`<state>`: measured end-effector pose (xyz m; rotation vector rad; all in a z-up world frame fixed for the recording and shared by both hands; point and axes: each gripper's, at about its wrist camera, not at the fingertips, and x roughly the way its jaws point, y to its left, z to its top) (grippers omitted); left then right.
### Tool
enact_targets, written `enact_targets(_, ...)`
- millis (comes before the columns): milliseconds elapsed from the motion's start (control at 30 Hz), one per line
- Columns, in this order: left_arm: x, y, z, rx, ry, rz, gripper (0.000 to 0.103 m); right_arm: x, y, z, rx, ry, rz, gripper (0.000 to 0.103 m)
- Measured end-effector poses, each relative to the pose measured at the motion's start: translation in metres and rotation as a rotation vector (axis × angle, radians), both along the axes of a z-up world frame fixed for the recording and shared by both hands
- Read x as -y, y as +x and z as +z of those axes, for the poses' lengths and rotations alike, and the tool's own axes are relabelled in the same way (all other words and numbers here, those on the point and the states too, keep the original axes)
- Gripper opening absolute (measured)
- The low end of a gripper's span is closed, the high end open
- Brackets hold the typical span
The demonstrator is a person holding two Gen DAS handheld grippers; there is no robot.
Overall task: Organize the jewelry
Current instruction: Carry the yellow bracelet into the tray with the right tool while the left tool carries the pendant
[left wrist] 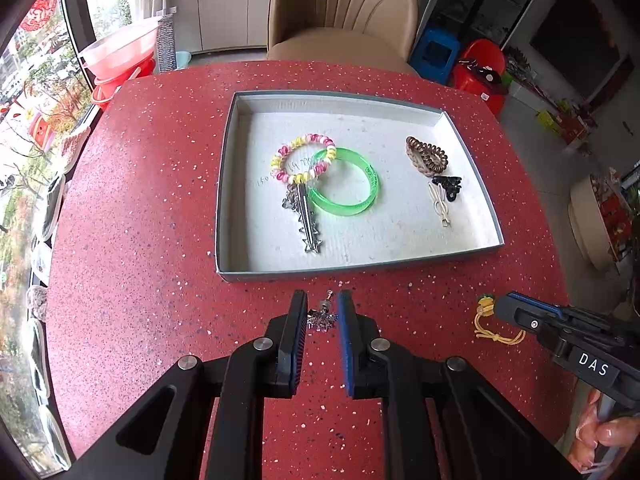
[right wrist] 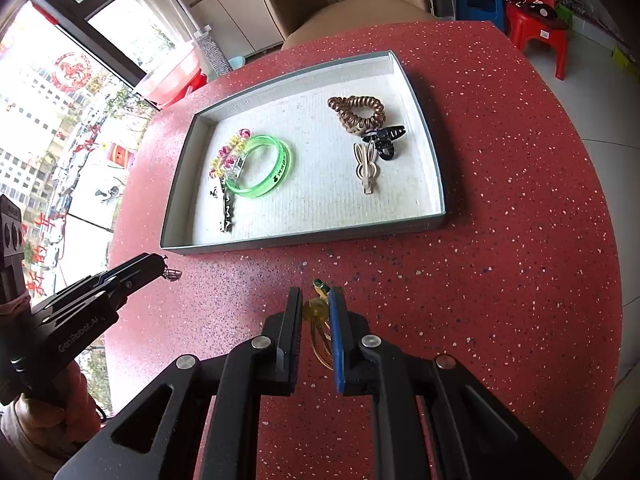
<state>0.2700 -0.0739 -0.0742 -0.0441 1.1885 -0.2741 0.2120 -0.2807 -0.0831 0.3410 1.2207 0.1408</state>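
Note:
A shallow grey tray [left wrist: 228,184] [right wrist: 180,216] on the red table holds a beaded bracelet [left wrist: 304,158], a green bangle [left wrist: 346,184] [right wrist: 262,168], a silver star clip [left wrist: 308,220], a brown coil tie [left wrist: 426,156] [right wrist: 358,114], a black claw clip [left wrist: 448,186] and a cream bunny clip [right wrist: 366,168]. My left gripper [left wrist: 323,312] straddles a small silver snowflake earring [left wrist: 320,318] on the table, jaws slightly apart. My right gripper [right wrist: 316,312] straddles a yellow pineapple hair tie [right wrist: 318,320] [left wrist: 486,314], jaws slightly apart.
The speckled red table [left wrist: 160,200] has a rounded edge at right. A tan chair [left wrist: 344,12] stands behind the tray. Red and blue stools [left wrist: 480,64] are at the far right, and a pink basin [left wrist: 120,48] by the window at left.

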Motion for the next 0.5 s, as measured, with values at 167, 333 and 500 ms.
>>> enact_targets(167,0.007,0.023,0.001,0.008,-0.012,0.021,0.034,0.004,0.024,0.005,0.022,-0.003,-0.003,0.014)
enact_targets(333,0.014,0.045,-0.007,0.007,-0.014,0.055,0.034,0.01,0.047,0.001,0.029,-0.015,-0.011,0.014)
enact_targets(500,0.019,0.062,-0.02,-0.003,0.017,0.079,0.034,0.013,0.068,-0.009,0.024,-0.039,-0.005,0.014)
